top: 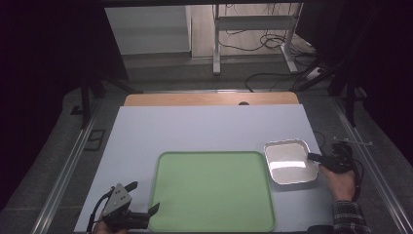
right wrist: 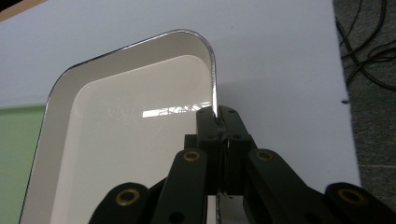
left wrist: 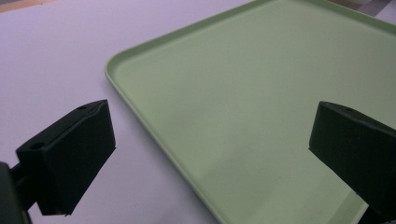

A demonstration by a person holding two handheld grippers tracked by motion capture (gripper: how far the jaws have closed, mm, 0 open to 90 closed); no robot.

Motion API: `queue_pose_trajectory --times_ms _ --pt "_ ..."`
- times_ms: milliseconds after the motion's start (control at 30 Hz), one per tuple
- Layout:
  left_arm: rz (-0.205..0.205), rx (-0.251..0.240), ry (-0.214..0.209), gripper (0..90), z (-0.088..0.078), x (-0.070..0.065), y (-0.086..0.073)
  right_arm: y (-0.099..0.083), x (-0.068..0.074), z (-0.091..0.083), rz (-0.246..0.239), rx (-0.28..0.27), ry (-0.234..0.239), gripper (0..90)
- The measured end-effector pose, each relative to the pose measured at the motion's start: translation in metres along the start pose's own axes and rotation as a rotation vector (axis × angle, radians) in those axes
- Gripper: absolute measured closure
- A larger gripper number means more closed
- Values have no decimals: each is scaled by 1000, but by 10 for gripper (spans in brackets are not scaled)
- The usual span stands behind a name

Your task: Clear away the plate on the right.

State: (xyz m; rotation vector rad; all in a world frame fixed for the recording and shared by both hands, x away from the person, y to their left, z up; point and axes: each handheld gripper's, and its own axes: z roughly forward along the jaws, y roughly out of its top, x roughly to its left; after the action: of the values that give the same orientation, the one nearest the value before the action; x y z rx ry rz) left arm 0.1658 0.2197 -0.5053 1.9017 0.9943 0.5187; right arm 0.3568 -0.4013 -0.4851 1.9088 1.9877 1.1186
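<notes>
1. Grip: the right tool [right wrist: 217, 122] is clamped on the right rim of the white pan [top: 288, 162].
2. Just left of the pan on the desk [top: 195, 129] lies the green tray [top: 212, 191].
3. The left tool [top: 144, 199] is held wide open, empty, at the tray's left edge.

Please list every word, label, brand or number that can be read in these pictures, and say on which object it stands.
There are none to read. The white tray, the green tray, the right gripper and the left gripper carry no visible writing.
</notes>
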Motion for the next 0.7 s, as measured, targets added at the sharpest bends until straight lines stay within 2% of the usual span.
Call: queue_pose_trajectory --times_ms 300,700 --pt "-2 0 0 1 0 0 0 -1 19 5 -20 3 41 884" --pt "-3 2 0 1 0 0 0 -6 50 18 -53 37 125 888"
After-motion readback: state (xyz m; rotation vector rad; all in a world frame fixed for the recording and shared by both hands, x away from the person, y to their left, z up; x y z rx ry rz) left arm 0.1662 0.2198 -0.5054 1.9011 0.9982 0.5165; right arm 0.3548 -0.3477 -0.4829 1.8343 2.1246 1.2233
